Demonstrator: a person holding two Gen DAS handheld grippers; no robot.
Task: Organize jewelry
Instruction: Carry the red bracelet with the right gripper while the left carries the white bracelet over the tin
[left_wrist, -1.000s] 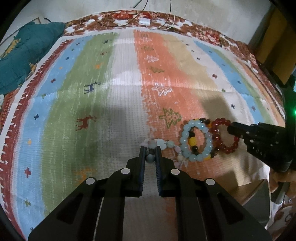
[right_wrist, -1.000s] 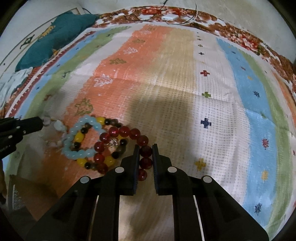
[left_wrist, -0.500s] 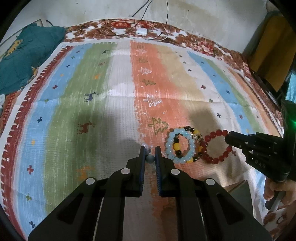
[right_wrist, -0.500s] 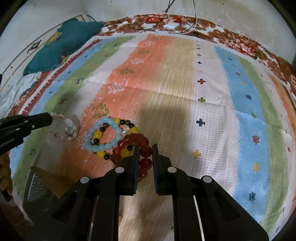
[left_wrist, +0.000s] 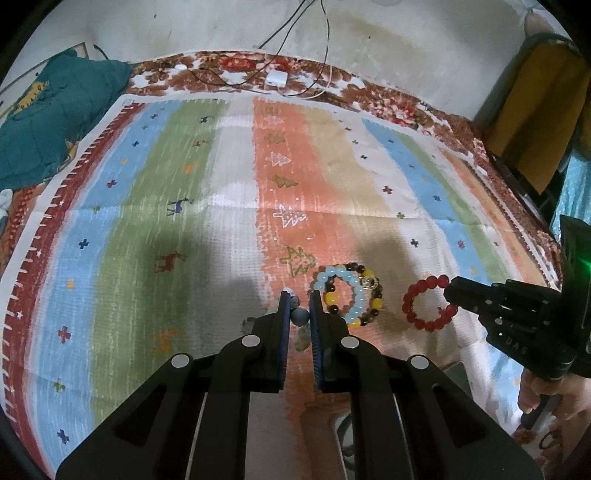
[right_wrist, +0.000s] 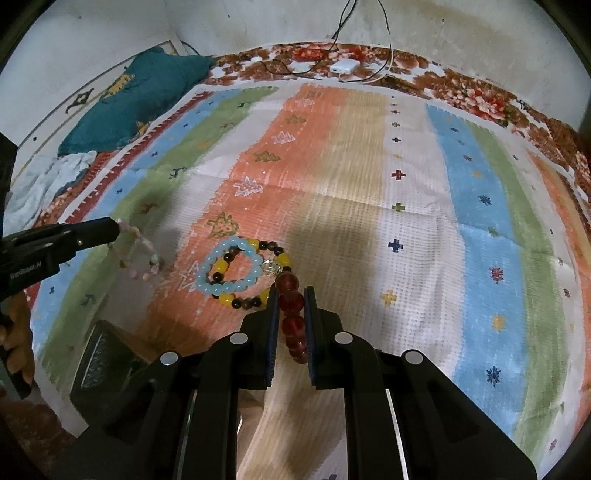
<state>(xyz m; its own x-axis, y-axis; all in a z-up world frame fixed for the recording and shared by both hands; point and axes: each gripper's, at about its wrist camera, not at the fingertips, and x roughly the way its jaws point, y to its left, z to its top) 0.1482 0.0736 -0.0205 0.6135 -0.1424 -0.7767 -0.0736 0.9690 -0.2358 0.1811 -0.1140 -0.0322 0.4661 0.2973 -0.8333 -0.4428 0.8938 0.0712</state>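
The striped cloth (right_wrist: 406, 206) lies open ahead; only 2 stacked bracelets (right_wrist: 242, 271) lie between the grippers.

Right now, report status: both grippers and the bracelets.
Left gripper shut on pale bead bracelet, lifted. Right gripper shut on red bead bracelet. Light-blue bracelet and yellow-and-black bracelet overlapped on striped cloth. Nothing blocking.

Red round-bead bracelet (left_wrist: 428, 304) lifted off striped cloth, pinched at one side, hanging as open ring. Pale pink-and-grey bead bracelet (right_wrist: 142, 254) lifted, dangling. Light-blue bead bracelet (right_wrist: 229, 267) lies flat, overlapping yellow-and-dark bead bracelet (right_wrist: 255, 295).
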